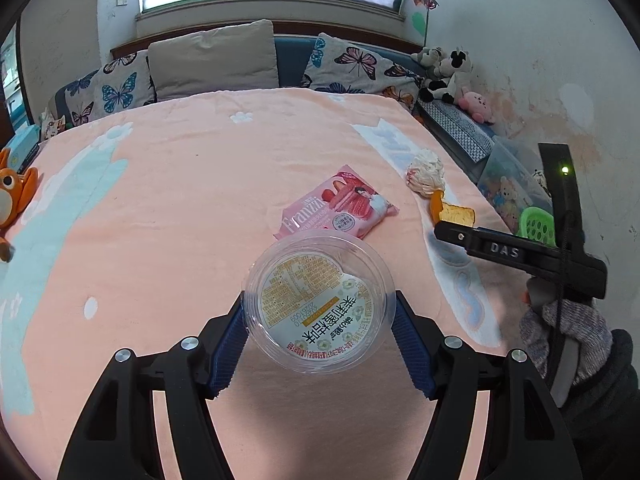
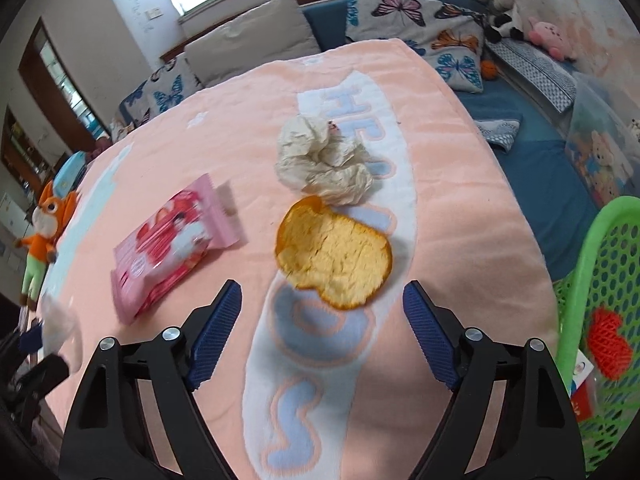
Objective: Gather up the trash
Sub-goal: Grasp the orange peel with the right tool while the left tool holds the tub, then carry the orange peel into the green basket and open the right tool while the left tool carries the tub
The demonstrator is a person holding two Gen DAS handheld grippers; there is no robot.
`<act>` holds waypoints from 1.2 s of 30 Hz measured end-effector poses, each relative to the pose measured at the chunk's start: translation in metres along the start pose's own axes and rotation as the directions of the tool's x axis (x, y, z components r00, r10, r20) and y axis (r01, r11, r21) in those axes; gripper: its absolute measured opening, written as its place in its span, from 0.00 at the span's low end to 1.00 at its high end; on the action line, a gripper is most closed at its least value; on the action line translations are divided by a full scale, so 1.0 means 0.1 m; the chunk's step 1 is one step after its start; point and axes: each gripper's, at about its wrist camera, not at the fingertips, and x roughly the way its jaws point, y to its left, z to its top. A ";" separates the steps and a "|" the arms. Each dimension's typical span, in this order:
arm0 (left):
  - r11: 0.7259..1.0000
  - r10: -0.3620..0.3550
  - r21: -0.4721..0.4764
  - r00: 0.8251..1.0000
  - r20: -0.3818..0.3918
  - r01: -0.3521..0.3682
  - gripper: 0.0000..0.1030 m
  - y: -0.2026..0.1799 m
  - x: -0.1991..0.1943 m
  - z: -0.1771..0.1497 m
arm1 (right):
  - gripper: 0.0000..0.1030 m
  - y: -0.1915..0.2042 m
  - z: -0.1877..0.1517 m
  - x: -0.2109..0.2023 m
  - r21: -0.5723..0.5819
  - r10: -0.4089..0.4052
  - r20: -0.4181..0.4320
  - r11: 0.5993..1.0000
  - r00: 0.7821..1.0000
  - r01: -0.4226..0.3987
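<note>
1. Left gripper (image 1: pixel 318 334): blue pads pinch a clear plastic cup (image 1: pixel 318 304), label facing the camera, held above the pink blanket (image 1: pixel 180 208).
2. Right gripper (image 2: pixel 322 334): jaws spread, nothing between them, just short of an orange peel (image 2: pixel 334 258).
3. Crumpled paper (image 2: pixel 324 164) touches the peel's far side.
4. Pink Franzzi wrapper (image 2: pixel 168 248) lies left of the peel.
5. Green basket (image 2: pixel 600 320) stands off the blanket's right edge.

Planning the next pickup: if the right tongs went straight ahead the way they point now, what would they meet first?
Most likely the orange peel, lying on the pink blanket just ahead of the open right tongs. The crumpled paper lies beyond it. Depth is hard to judge here.
</note>
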 end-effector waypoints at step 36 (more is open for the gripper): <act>0.997 -0.068 0.028 0.997 0.022 0.067 0.64 -0.32 -0.13 0.03 | 0.38 -0.14 -0.40 -0.72 -0.064 -0.071 0.086 0.995 0.994 0.076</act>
